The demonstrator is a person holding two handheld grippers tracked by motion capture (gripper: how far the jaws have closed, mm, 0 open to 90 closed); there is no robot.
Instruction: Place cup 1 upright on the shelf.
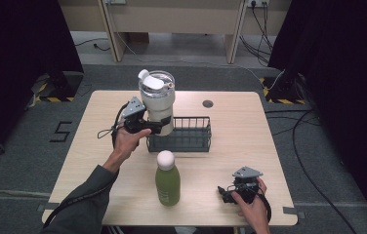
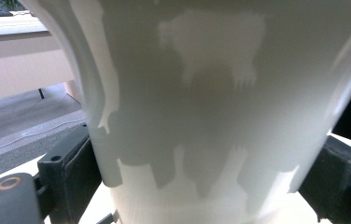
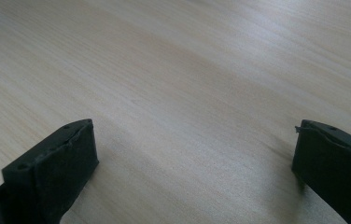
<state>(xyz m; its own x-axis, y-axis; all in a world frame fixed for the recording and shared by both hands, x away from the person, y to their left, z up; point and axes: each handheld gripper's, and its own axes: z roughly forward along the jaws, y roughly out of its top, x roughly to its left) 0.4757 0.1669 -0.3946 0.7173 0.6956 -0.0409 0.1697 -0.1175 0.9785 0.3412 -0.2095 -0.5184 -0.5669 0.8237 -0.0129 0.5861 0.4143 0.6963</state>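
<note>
A tall white tumbler [image 1: 157,105] with a clear lid stands upright at the left end of a black wire basket [image 1: 191,141]. My left gripper [image 1: 159,127] is shut on the tumbler's lower body. In the left gripper view the tumbler [image 2: 211,116] sits between the two black pads [image 2: 78,172]. Whether its base rests on the basket floor I cannot tell. A green bottle [image 1: 167,180] with a white cap stands in front of the basket. My right gripper [image 1: 224,193] lies low at the table's front right, open, with bare wood [image 3: 187,70] between its jaws.
The light wooden table [image 1: 240,126] has a small dark round disc [image 1: 208,104] near its far edge. Cables run over the grey floor to the right of the table. A pale bench stands beyond the far side.
</note>
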